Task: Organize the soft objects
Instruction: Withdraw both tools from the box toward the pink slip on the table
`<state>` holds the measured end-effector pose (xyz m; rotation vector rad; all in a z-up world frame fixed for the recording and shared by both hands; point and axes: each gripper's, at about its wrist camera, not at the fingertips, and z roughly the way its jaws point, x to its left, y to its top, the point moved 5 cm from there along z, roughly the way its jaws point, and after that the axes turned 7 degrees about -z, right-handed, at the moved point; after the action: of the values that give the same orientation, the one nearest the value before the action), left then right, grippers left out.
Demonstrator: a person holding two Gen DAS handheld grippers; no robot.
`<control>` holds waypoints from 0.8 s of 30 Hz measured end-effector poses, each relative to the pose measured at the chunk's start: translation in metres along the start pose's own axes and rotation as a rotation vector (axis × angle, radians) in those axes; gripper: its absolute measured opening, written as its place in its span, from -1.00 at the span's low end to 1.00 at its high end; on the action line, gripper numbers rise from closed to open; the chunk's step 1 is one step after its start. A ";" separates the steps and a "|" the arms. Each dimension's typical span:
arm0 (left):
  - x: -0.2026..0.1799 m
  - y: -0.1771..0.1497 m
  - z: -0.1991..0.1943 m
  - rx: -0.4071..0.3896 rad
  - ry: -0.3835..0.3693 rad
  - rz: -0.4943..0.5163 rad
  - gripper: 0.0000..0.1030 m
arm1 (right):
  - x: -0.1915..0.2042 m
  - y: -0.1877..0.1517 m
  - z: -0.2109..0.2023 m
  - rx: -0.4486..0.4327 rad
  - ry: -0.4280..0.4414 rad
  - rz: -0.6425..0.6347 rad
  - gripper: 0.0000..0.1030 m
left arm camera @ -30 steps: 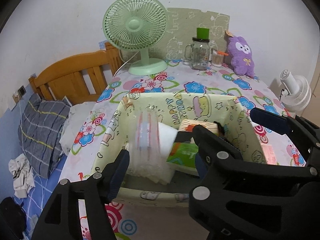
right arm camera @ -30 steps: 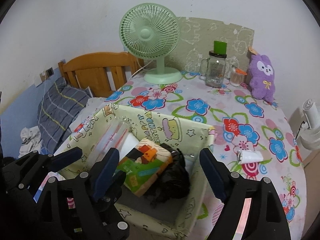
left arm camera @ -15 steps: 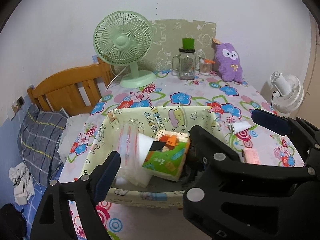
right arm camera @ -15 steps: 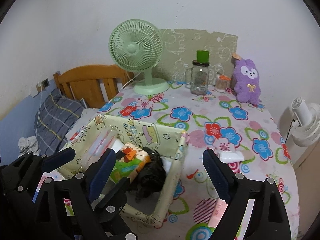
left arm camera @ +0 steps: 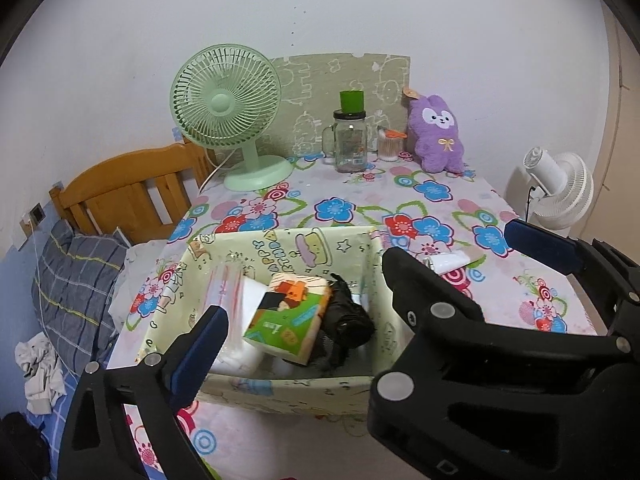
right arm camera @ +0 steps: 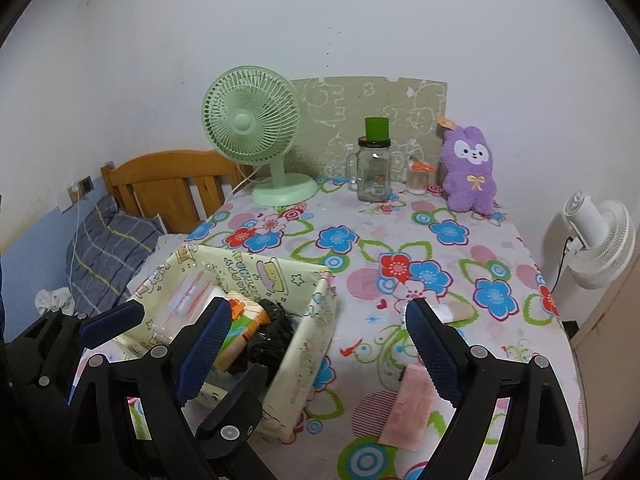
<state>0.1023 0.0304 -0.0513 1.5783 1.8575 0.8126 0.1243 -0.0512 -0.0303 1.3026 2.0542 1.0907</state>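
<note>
The left gripper [left arm camera: 304, 304] is seen with its jaws opening, nothing pressed between them, above the fabric storage box [left arm camera: 280, 248] at the counter's [left arm camera: 360, 200] near left corner. The right gripper [right arm camera: 320, 352] is held wide and empty beside it. Inside the box are lodged a clear plastic pouch [left arm camera: 224, 288], a printed tissue pack [left arm camera: 288, 316] and a crumpled black bag [left arm camera: 348, 320]. A flat pink packet [right arm camera: 408, 412] lies near the front edge. A fuzzy purple plush [left arm camera: 438, 136], glass jar [left arm camera: 350, 144] and green fan [left arm camera: 228, 100] are ranged along the far edge.
</note>
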 end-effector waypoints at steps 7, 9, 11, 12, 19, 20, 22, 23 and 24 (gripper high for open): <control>-0.015 0.000 -0.009 -0.022 -0.005 -0.001 0.98 | -0.014 -0.003 -0.012 -0.002 0.000 0.012 0.77; -0.020 0.000 -0.011 -0.024 -0.010 0.000 0.99 | -0.018 -0.004 -0.016 -0.005 -0.007 0.014 0.77; -0.024 -0.001 -0.012 -0.025 -0.012 -0.001 0.99 | -0.023 -0.005 -0.021 -0.013 -0.020 0.015 0.77; -0.026 -0.001 -0.013 -0.024 -0.016 -0.002 0.99 | -0.025 -0.006 -0.023 -0.015 -0.025 0.015 0.77; -0.044 -0.006 -0.021 -0.041 -0.032 0.007 0.99 | -0.041 -0.012 -0.037 -0.022 -0.066 0.027 0.86; -0.047 -0.006 -0.021 -0.040 -0.035 0.009 0.99 | -0.045 -0.014 -0.040 -0.027 -0.076 0.030 0.87; -0.053 -0.008 -0.022 -0.041 -0.040 0.012 0.99 | -0.049 -0.016 -0.043 -0.032 -0.082 0.033 0.87; -0.056 -0.008 -0.023 -0.042 -0.043 0.013 0.99 | -0.051 -0.017 -0.044 -0.033 -0.085 0.035 0.87; -0.059 -0.009 -0.024 -0.045 -0.046 0.016 0.99 | -0.054 -0.018 -0.046 -0.034 -0.087 0.039 0.87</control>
<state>0.0874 -0.0314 -0.0405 1.5726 1.7846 0.8124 0.1047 -0.1207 -0.0198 1.3542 1.9463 1.0625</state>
